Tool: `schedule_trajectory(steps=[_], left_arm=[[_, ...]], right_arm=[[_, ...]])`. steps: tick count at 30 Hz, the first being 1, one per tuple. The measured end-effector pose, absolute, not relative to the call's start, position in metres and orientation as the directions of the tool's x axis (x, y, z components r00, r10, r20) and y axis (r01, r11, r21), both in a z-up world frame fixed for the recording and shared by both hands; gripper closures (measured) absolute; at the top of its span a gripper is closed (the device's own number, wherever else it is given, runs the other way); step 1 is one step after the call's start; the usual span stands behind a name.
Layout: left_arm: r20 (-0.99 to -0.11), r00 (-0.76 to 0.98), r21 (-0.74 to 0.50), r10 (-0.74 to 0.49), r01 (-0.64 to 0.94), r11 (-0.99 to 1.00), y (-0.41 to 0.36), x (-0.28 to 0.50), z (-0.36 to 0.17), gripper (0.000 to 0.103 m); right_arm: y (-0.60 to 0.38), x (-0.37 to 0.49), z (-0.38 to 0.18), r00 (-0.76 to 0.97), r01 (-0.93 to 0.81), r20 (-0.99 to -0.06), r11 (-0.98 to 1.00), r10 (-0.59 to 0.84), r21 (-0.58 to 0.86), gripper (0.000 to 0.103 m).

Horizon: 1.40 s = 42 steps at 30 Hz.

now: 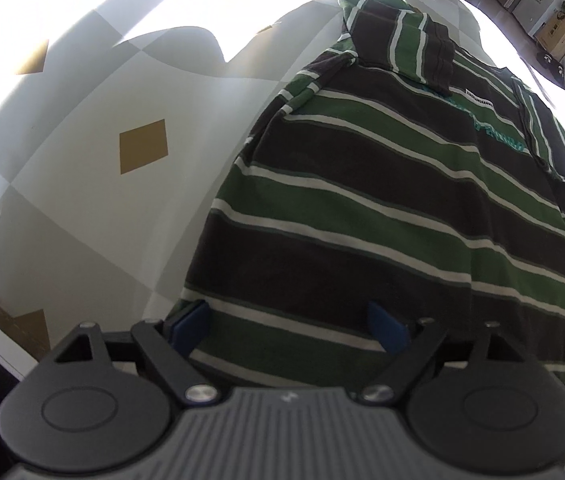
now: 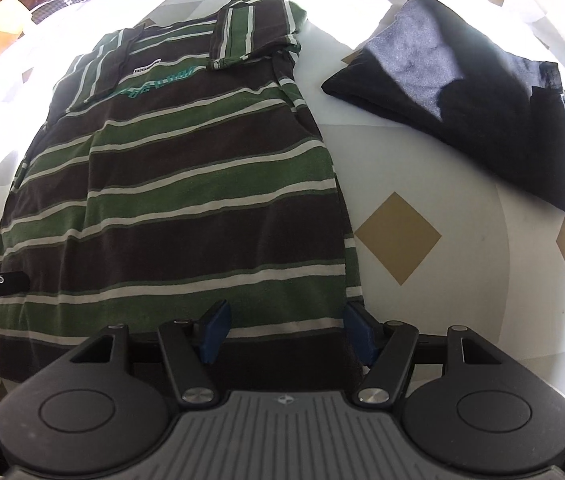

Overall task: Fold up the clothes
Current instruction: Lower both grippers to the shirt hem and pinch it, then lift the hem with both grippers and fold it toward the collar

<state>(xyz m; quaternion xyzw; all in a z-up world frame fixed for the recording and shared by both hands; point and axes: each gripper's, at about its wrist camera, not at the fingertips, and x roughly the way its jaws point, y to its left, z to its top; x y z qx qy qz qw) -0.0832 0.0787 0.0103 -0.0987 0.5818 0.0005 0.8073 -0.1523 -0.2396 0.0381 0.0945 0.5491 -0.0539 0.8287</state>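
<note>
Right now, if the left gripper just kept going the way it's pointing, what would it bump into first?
Most likely the striped shirt: the left gripper points steeply down over its bottom hem, open fingers straddling the cloth. How near it hangs is unclear.

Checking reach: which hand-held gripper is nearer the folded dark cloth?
Right. The right hand-held gripper sits at the striped shirt's hem corner beside the dark cloth; the left hand-held gripper is at the hem's far corner.

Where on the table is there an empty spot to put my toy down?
The best bare patch lies between the striped shirt and the folded dark cloth, around the tan diamond on the tablecloth. There is also open tablecloth on the shirt's other side. The shirt's near hem is crowded: both grippers hover there.
</note>
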Motion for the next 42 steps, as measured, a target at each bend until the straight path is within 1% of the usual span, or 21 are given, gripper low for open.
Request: schedule_trajectory(steps=[2,8,11,13,14,18,24,26,29,30,32,33,34,36,37,38,39,40,42], left_arm=[[-0.935,0.335,-0.149,-0.114,-0.079,0.986,0.070,-0.083,0.013,0.016],[-0.902,0.382,-0.216,-0.200,-0.001,0.976,0.053,-0.081,0.023,0.016],[-0.886,0.384,-0.257,-0.259,0.057,0.965,0.039,-0.080,0.025,0.017],[-0.869,0.368,-0.319,-0.331,0.095,0.943,0.029,-0.077,0.025,0.018],[-0.864,0.364,-0.333,-0.349,0.108,0.937,0.025,-0.076,0.025,0.018],[-0.861,0.369,-0.328,-0.350,0.123,0.937,0.020,-0.075,0.025,0.019],[-0.862,0.388,-0.297,-0.326,0.134,0.945,0.017,-0.076,0.026,0.032],[-0.863,0.398,-0.283,-0.312,0.131,0.950,0.017,-0.077,0.026,0.044],[-0.863,0.409,-0.271,-0.297,0.121,0.955,0.019,-0.077,0.027,0.053],[-0.863,0.412,-0.269,-0.293,0.117,0.956,0.020,-0.077,0.027,0.055],[-0.863,0.416,-0.260,-0.287,0.122,0.958,0.020,-0.077,0.027,0.056],[-0.863,0.417,-0.255,-0.284,0.125,0.959,0.019,-0.078,0.026,0.056],[-0.864,0.419,-0.246,-0.278,0.130,0.961,0.018,-0.078,0.026,0.057],[-0.866,0.432,-0.207,-0.251,0.146,0.967,0.014,-0.080,0.026,0.061],[-0.866,0.440,-0.189,-0.237,0.152,0.970,0.013,-0.081,0.027,0.070],[-0.866,0.444,-0.180,-0.231,0.155,0.971,0.012,-0.081,0.027,0.077],[-0.865,0.445,-0.181,-0.232,0.155,0.971,0.012,-0.081,0.027,0.079],[-0.863,0.445,-0.191,-0.238,0.150,0.970,0.014,-0.080,0.026,0.084],[-0.860,0.451,-0.199,-0.240,0.139,0.970,0.016,-0.079,0.027,0.088]], right_arm=[[-0.237,-0.153,0.038,0.400,0.176,-0.915,0.976,0.048,0.128,0.040],[-0.225,-0.153,0.039,0.429,0.102,-0.898,0.982,0.100,0.158,0.040],[-0.219,-0.153,0.040,0.445,0.074,-0.886,0.981,0.130,0.181,0.040],[-0.216,-0.153,0.041,0.456,0.055,-0.878,0.980,0.147,0.193,0.040],[-0.215,-0.153,0.041,0.460,0.048,-0.875,0.980,0.152,0.195,0.040],[-0.211,-0.153,0.042,0.467,0.023,-0.871,0.983,0.149,0.181,0.041],[-0.207,-0.153,0.042,0.475,0.009,-0.871,0.989,0.126,0.148,0.041],[-0.206,-0.151,0.041,0.482,0.006,-0.868,0.991,0.115,0.134,0.041],[-0.203,-0.149,0.041,0.490,-0.008,-0.866,0.994,0.100,0.109,0.042],[-0.202,-0.149,0.041,0.494,-0.015,-0.864,0.995,0.091,0.097,0.043],[-0.200,-0.150,0.041,0.507,-0.026,-0.859,0.997,0.074,0.070,0.049],[-0.199,-0.151,0.041,0.513,-0.033,-0.856,0.998,0.067,0.058,0.050],[-0.199,-0.151,0.041,0.519,-0.038,-0.853,0.998,0.061,0.048,0.054],[-0.200,-0.151,0.041,0.531,-0.035,-0.846,0.999,0.051,0.038,0.060],[-0.201,-0.151,0.042,0.537,-0.033,-0.843,0.999,0.046,0.033,0.067],[-0.201,-0.151,0.042,0.543,-0.031,-0.839,0.999,0.040,0.028,0.076],[-0.202,-0.150,0.042,0.549,-0.028,-0.835,0.999,0.033,0.022,0.080],[-0.203,-0.150,0.043,0.552,-0.022,-0.833,0.999,0.033,0.025,0.086],[-0.207,-0.148,0.044,0.558,0.000,-0.829,0.998,0.048,0.058,0.090]])
